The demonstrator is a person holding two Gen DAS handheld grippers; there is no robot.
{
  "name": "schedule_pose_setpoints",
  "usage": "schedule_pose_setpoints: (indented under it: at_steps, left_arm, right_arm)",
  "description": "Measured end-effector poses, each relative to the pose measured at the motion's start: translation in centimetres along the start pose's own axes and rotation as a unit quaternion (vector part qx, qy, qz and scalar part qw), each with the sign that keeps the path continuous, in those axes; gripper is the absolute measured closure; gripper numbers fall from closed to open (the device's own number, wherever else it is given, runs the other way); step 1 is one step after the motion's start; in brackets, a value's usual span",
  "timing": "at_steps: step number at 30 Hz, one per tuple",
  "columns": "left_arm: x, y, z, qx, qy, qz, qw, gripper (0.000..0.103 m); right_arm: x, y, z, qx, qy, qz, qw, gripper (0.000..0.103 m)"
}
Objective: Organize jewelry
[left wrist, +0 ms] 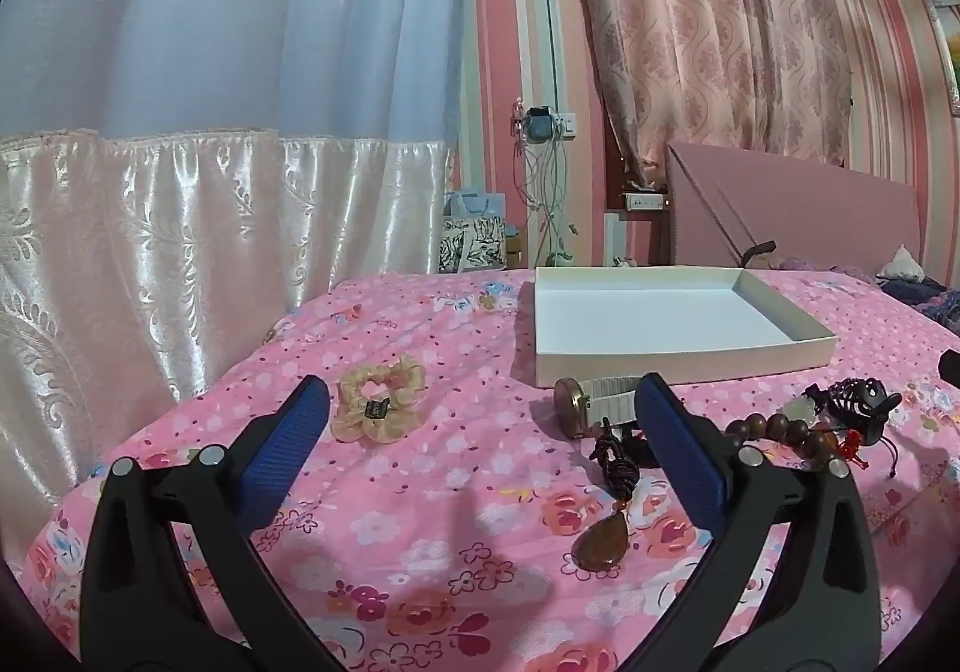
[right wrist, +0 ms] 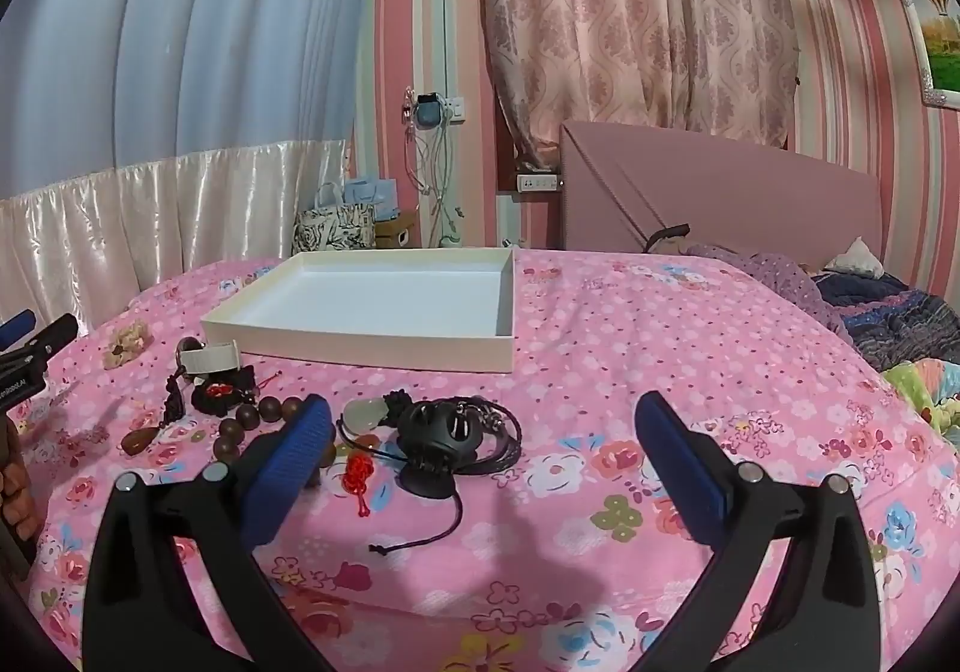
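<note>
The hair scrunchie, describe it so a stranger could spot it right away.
On the pink floral bedspread, look left of the white tray, past the watch. The scrunchie lies alone there: a ruffled beige fabric ring with a small dark tag, soft where its neighbours are beads, cords and stones.

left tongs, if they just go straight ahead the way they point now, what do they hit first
Probably the bare pink floral bedspread. The left tongs stand open and tilt slightly down, aimed between the scrunchie and the watch; the white box lies farther on, to the right. Depth is unclear.

Open bedspread (right wrist: 600,348) right of tray (right wrist: 384,339); trinket clutter (right wrist: 438,432) left
</note>
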State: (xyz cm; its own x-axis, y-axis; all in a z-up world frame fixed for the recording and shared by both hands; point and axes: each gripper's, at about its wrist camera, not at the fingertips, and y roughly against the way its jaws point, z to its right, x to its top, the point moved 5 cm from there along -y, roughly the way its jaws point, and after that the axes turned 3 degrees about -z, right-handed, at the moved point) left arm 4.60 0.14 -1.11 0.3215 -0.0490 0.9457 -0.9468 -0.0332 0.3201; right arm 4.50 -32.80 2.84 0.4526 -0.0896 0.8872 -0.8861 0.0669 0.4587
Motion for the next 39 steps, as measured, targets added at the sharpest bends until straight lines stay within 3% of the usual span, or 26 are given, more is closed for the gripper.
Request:
schedule_pose_setpoints:
  at_steps: [27, 39]
  left_arm:
    - [0.1, 0.2, -0.2, -0.001, 0.003, 0.000, 1.0000, 0.003]
    - [0.3, 0.3, -0.2, -0.005, 0.009, -0.008, 0.9999, 0.003]
  right_arm:
    - [0.3, 0.6, 1.8, -0.007, -0.005, 0.002, 1.000, 0.002]
    - [-0.1, 0.2, 0.6, -0.006, -0.014, -0.006, 1.000, 0.002]
